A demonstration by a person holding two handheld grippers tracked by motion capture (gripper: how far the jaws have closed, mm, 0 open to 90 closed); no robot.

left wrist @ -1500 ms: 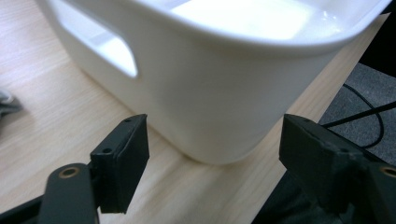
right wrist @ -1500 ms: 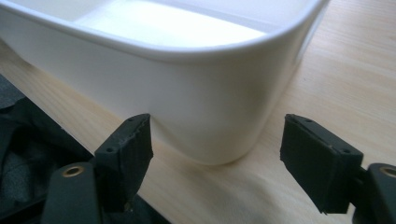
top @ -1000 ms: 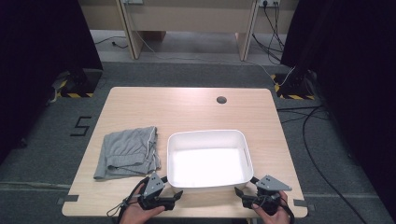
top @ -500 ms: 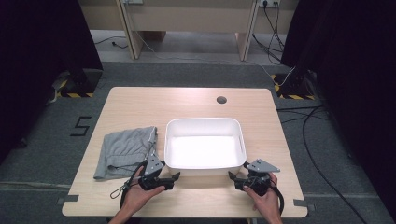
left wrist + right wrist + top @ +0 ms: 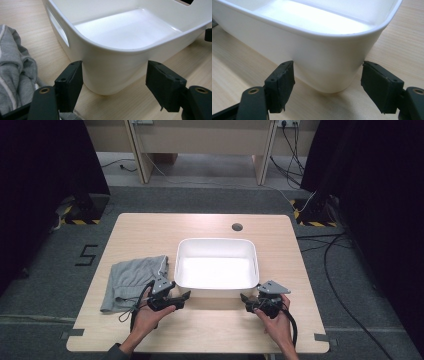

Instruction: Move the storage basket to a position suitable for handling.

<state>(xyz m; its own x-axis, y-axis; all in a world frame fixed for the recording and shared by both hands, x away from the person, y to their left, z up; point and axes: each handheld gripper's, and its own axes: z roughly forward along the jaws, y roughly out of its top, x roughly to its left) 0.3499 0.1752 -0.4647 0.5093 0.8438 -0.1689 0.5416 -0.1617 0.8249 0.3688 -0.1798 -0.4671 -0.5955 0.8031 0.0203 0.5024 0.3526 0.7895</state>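
Nearest, at the near edge of the wooden surface [image 5: 210,330], two hands hold the grippers. The left gripper [image 5: 181,298] has its fingers [image 5: 70,85] apart, and they stand at both sides of the near left corner of the white tub [image 5: 216,245] without touching it. The right gripper [image 5: 245,300] also has its fingers [image 5: 280,86] apart, at the near right corner. Left of the tub lies a grey cloth [image 5: 131,280]. Farther, a round hole [image 5: 237,227] is in the surface.

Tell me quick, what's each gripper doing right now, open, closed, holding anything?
Left gripper: open, jaws either side of a near corner of the white bin, holding nothing.
Right gripper: open at the other near corner, holding nothing.
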